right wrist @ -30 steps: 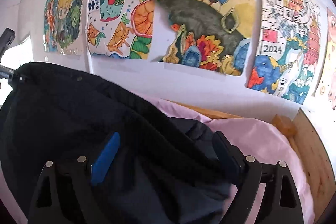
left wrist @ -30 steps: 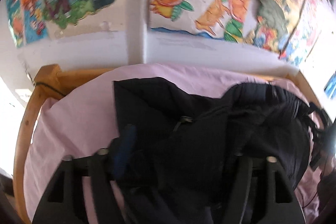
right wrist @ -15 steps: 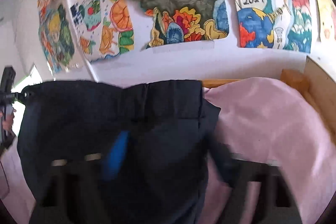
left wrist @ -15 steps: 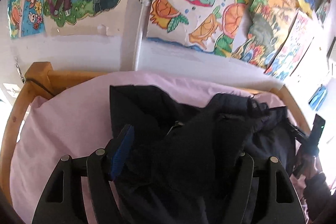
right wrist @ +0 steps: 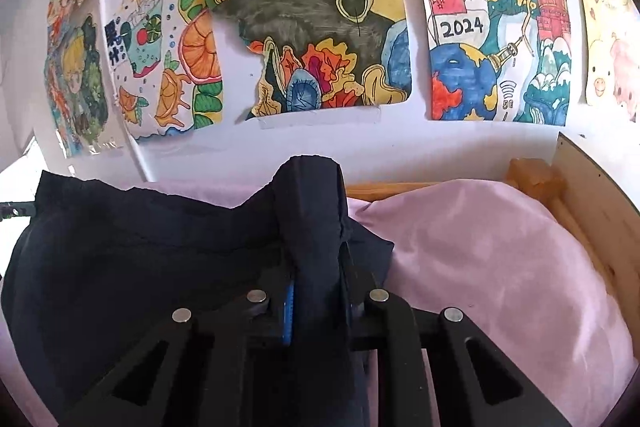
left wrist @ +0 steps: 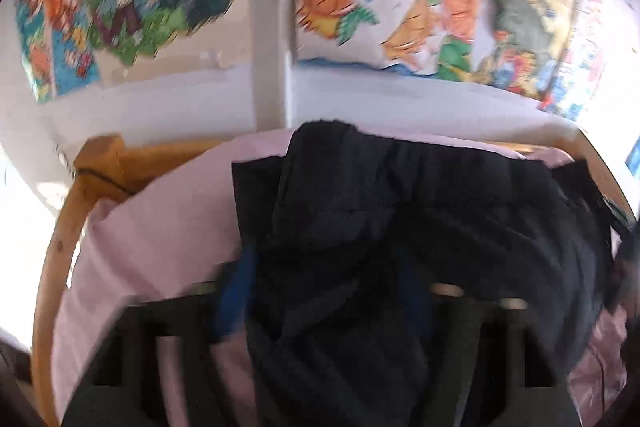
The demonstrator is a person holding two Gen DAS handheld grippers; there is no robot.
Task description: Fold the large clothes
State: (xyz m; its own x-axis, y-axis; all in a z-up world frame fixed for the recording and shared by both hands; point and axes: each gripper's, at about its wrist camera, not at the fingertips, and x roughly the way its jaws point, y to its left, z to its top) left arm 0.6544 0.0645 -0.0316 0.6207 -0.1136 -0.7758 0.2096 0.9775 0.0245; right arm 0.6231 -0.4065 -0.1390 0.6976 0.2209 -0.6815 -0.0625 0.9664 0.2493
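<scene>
A large dark navy garment (left wrist: 440, 211) lies bunched on a pink bed sheet (left wrist: 160, 227). In the blurred left wrist view, my left gripper (left wrist: 324, 283) is closing. A thick bunch of the fabric fills the gap between its blue pads (left wrist: 236, 287). In the right wrist view the same garment (right wrist: 140, 247) stretches away to the left. My right gripper (right wrist: 316, 283) is closing too, its fingers pinching an upright fold (right wrist: 312, 195) of the cloth. The garment hangs taut between the two grippers.
The pink sheet (right wrist: 480, 247) covers a mattress in a wooden bed frame (left wrist: 100, 163), whose board (right wrist: 580, 187) rises at the right. Close behind the bed is a white wall with coloured drawings (right wrist: 312, 27). A white pipe (left wrist: 272, 67) runs down the wall.
Both grippers narrowed from wide open onto bunches of the dark garment. The right wrist rolled level and now pinches an upright fold. The cloth between them has spread out.
</scene>
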